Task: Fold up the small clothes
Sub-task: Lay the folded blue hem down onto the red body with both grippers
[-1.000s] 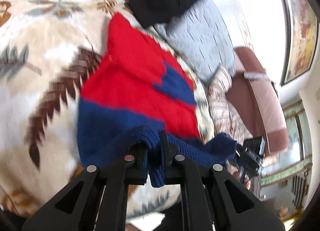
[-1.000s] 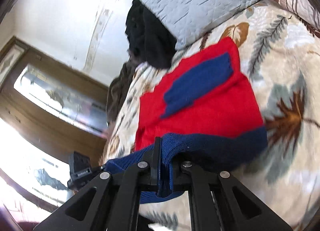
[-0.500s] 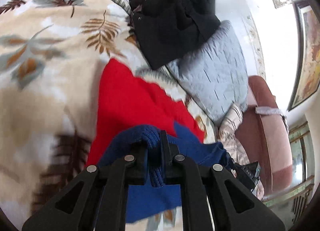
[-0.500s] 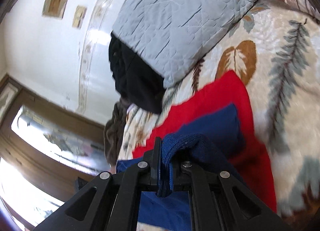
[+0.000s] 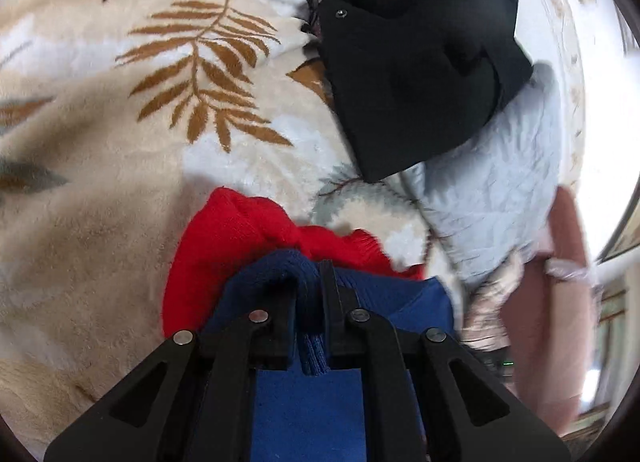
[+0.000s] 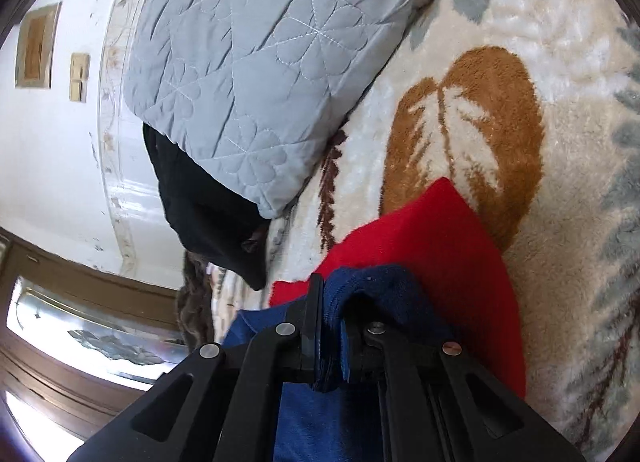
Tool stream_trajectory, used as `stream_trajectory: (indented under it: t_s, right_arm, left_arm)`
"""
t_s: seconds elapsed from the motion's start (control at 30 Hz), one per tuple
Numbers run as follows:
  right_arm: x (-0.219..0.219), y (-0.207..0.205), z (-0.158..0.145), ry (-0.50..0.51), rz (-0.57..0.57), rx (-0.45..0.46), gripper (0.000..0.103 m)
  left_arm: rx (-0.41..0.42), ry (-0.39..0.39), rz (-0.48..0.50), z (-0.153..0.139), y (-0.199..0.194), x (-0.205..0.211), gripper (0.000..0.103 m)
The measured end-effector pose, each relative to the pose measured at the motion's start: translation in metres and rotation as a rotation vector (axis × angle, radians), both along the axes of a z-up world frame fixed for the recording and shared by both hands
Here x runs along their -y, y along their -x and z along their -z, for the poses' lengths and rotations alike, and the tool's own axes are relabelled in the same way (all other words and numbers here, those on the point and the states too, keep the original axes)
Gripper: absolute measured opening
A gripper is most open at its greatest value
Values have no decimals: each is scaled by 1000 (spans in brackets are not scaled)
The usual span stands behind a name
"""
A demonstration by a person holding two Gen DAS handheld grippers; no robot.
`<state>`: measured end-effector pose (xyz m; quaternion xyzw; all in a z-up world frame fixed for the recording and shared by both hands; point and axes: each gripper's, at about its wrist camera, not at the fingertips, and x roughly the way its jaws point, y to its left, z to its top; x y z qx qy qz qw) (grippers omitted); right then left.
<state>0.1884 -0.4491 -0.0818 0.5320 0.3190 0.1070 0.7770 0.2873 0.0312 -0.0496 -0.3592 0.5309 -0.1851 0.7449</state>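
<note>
Sweater (image 5: 236, 246) hem pinched tight in left gripper (image 5: 314, 302), folded over red body on blanket (image 5: 120, 182); right gripper (image 6: 330, 326) opening, hem between jaws.

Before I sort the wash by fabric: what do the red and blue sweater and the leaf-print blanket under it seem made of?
Red and blue sweater: knitted yarn, probably wool or acrylic; ribbed stitches show at the navy hem. Leaf-print blanket: plush fleece, likely synthetic; fuzzy, matte pile.

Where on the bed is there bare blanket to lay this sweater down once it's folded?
Free: the leaf-print blanket left of the red and blue sweater, and the patch right of it. Crowded: beyond it, the black garment and grey quilted pillow.
</note>
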Motion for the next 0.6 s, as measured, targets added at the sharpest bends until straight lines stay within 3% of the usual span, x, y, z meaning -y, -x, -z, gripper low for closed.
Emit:
stream_trajectory:
  t_s: [0.07, 0.13, 0.17, 0.27, 0.33, 0.43, 0.57, 0.6]
  right_arm:
    - [13, 9, -11, -30, 37, 79, 18]
    - [30, 25, -21, -14, 120, 137, 44]
    - [35, 29, -25, 35, 145, 126, 48]
    - [31, 28, -31, 185, 115, 61, 48]
    - [21, 21, -32, 283, 81, 23, 48]
    - [4, 7, -32, 364, 19, 8, 48]
    - [-21, -16, -24, 480, -51, -68, 47]
    - [-31, -23, -24, 559, -77, -106, 28]
  left_arm:
    - [9, 95, 5, -8, 2, -14, 8]
    - [34, 166, 11, -16, 6, -25, 10]
    - [49, 182, 13, -19, 9, -28, 11]
    - [97, 180, -4, -27, 17, -36, 26]
    - [123, 161, -46, -29, 23, -42, 50]
    - [112, 147, -85, -20, 26, -49, 54]
    - [74, 55, -25, -7, 23, -29, 54]
    - [81, 19, -7, -7, 24, -22, 54]
